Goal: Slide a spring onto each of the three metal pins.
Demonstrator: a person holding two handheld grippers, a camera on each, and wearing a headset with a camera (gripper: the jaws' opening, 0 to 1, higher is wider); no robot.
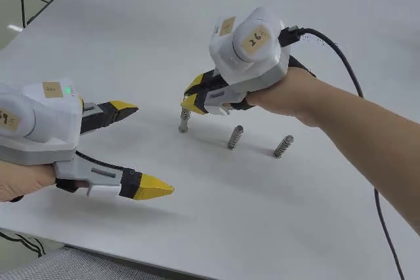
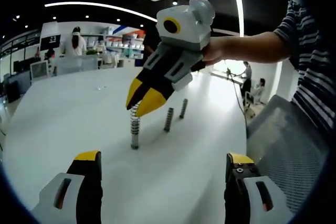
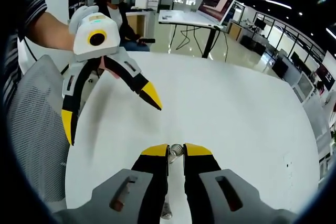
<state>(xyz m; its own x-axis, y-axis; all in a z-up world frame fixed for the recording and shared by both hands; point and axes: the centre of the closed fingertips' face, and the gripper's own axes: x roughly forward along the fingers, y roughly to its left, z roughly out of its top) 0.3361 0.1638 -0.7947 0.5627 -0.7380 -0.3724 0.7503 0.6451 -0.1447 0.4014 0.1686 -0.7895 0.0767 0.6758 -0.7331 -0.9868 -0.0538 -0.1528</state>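
Bench lot, reckoned from the third pin. Table (image 1: 275,227): white, bare around the pin. Left gripper (image 1: 153,149): well to the side of the pin, nearer the person, fingers spread wide and holding nothing, so it lends the pin no support. Right gripper (image 1: 190,96): directly above the pin, fingers drawn narrow and pinching the top coils of the spring (image 3: 176,150). Two other pins (image 1: 235,137) (image 1: 283,146): in a row beyond the third pin on the right gripper's side, each wearing a spring along its length. Third pin (image 2: 135,141): upright, the spring over its upper part, the lower shaft bare, so by my reckoning this last fitting is under way, not seated. Hazards: whether the pin is fixed to the table I cannot tell; a sideways push could topple it. A tilted grip could jam the coils on the shaft. A release while the coils are compressed could pop the spring off. A wide withdrawal could clip the nearest fitted pin.
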